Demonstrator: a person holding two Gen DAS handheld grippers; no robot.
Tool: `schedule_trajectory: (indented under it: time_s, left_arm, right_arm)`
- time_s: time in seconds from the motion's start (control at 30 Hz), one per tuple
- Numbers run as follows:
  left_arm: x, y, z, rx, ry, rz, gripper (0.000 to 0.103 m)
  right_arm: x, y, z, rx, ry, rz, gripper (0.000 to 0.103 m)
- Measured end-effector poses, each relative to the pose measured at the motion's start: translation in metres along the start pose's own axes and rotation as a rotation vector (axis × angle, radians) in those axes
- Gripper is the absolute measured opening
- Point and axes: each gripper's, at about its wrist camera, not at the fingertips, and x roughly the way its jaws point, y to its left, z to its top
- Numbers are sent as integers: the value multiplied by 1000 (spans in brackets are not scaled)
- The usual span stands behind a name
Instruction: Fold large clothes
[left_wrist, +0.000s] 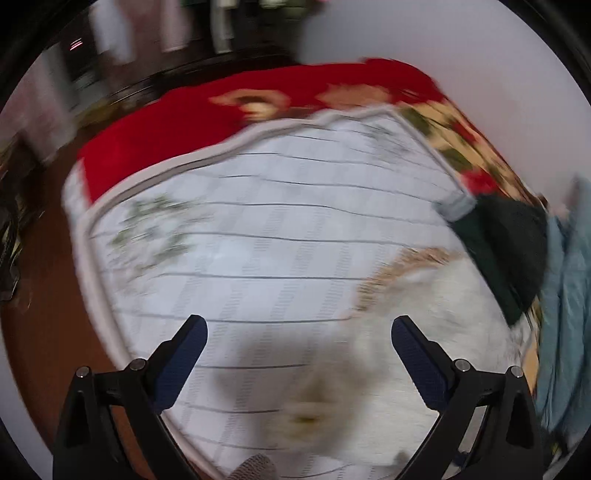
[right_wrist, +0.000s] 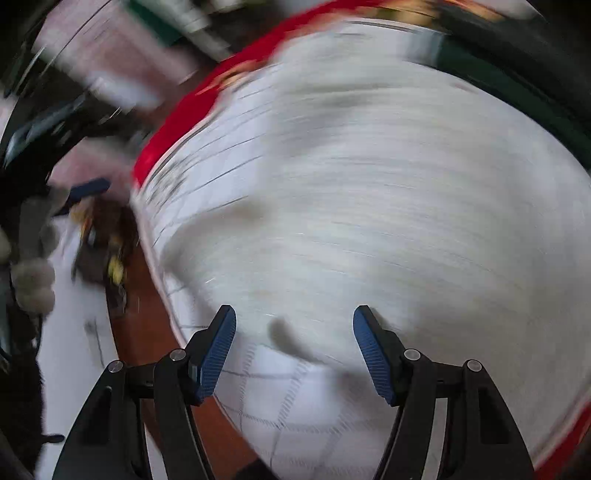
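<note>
left gripper (left_wrist: 299, 338) wide open, empty | right gripper (right_wrist: 294, 325) likewise | white garment (left_wrist: 417, 317) blurred, axis unclear

white garment (right_wrist: 388, 192) motion-blurred, background (left_wrist: 155, 33) smeared

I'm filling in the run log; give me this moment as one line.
left gripper: open, empty | right gripper: open, empty | white garment: on white quilted cover, unfolded | both views motion-blurred
</note>
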Motion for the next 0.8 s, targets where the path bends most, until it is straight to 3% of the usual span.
schedule_trajectory:
  time_s: [0.1,0.17,0.2,0.23,0.3,0.33,0.43,0.53,0.6,0.67,0.8]
  left_arm:
    - [34,-32,-22,89,39,54,103]
    - [63,-38,-46,142,90,129,103]
    - [84,-37,-65,175,141,186,103]
    - [101,-32,-80,188,190,223,103]
    - [120,-19,-102,161,254,201,103]
    - [122,-15,-105,153,262,200,103]
    - [118,-16,-98,176,257,198,103]
    - [108,-29,-86,218,248,224,103]
    - [91,-45,-74,263,218,237,102]
    - [62,-72,-53,299,154,201,102]
    - [57,-124,-12,326,89,161,102]
  right_arm:
    - [-33,-62,3,202,-24,-25,66]
    - [-39,-89,18,252,-26,-54,43]
    - [-40,-101,28,277,-25,-43,38]
    - [-38,-109,35,300,-13,-44,37]
    - [-28,-116,49,305,30,-42,37]
    - [-13,-116,58,282,89,-84,37]
    - [31,-120,78,272,207,-139,37]
    - [59,-135,85,292,200,-182,38]
    - [54,-141,95,357,257,-165,38]
    - [36,-140,100,369,277,-148,39]
    - [-13,-139,103,442,181,-36,41]
